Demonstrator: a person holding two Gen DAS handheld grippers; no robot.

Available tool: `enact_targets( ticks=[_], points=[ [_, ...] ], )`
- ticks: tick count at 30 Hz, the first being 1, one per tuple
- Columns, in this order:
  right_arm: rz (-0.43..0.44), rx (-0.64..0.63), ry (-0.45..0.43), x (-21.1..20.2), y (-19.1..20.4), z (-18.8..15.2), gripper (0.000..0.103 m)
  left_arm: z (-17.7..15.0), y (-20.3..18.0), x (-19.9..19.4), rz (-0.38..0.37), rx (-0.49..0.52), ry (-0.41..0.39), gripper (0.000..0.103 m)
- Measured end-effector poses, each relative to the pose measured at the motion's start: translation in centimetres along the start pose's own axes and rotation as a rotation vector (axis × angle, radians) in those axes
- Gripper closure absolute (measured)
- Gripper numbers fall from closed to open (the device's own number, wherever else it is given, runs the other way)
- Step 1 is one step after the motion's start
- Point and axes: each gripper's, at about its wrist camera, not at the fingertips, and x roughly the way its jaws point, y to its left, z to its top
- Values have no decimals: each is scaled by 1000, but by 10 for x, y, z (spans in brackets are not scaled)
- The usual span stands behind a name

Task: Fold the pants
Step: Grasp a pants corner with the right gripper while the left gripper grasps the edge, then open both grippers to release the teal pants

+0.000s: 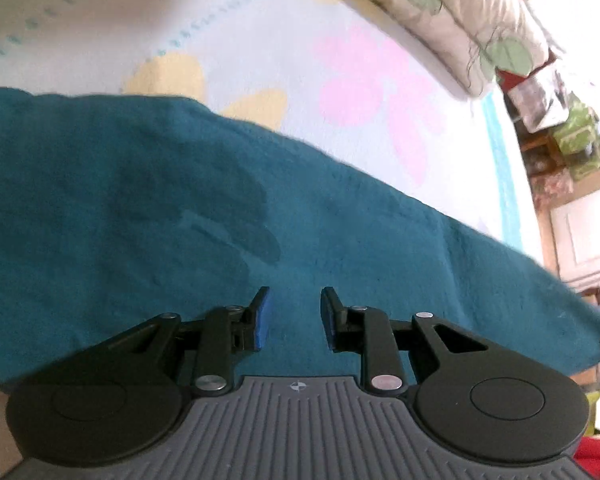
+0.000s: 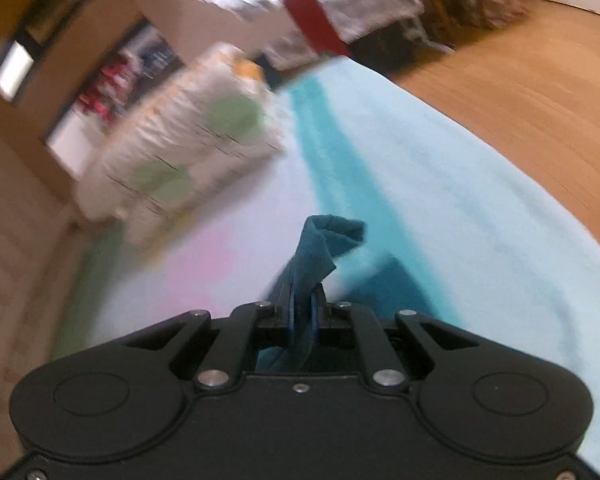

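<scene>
Teal pants (image 1: 140, 200) lie spread flat across a pale bedsheet (image 1: 260, 40) printed with pink and yellow flowers. My left gripper (image 1: 294, 316) hovers just above the cloth, pointing down at it. Its blue pads (image 1: 262, 320) stand apart with nothing between them. In the right wrist view my right gripper (image 2: 302, 304) is shut on a bunched end of the teal pants (image 2: 324, 240). That end sticks up twisted past the fingertips, lifted above the sheet (image 2: 440, 200). More teal cloth hangs below to the right.
A rolled white quilt with green leaf print (image 1: 440, 12) lies along the far side of the bed (image 2: 188, 152). The bed's edge drops to a wooden floor (image 2: 520, 80). Cluttered furniture and boxes (image 1: 560, 120) stand beyond the bed.
</scene>
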Motion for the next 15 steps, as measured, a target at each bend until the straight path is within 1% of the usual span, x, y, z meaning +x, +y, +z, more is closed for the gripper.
enact_targets(
  ticks=[2, 4, 5, 6, 8, 10, 12, 13, 14, 15],
  points=[
    [-67, 1, 103, 24, -17, -12, 88, -4, -3, 11, 20, 22, 50, 78],
    [-150, -8, 186, 51, -36, -28, 88, -9, -9, 17, 39, 64, 91, 77],
    [-176, 1, 214, 61, -43, -33, 88, -11, -12, 19, 46, 87, 108, 77],
    [-186, 13, 229, 68, -49, -38, 88, -14, -14, 21, 55, 109, 126, 77],
    [-197, 35, 241, 75, -58, -44, 88, -18, -15, 26, 67, 122, 162, 77],
    [-197, 37, 246, 78, -61, -45, 88, -19, -13, 35, 78, 106, 223, 78],
    [-212, 23, 257, 80, -54, -39, 87, -17, -9, 39, 75, 102, 251, 78],
    [-228, 23, 258, 82, -50, -36, 79, -16, -10, 37, 77, 110, 257, 78],
    [-245, 21, 249, 79, -48, -32, 64, -15, -10, 35, 79, 115, 264, 78],
    [-260, 15, 233, 77, -45, -32, 60, -14, -10, 32, 78, 114, 267, 78]
  ],
)
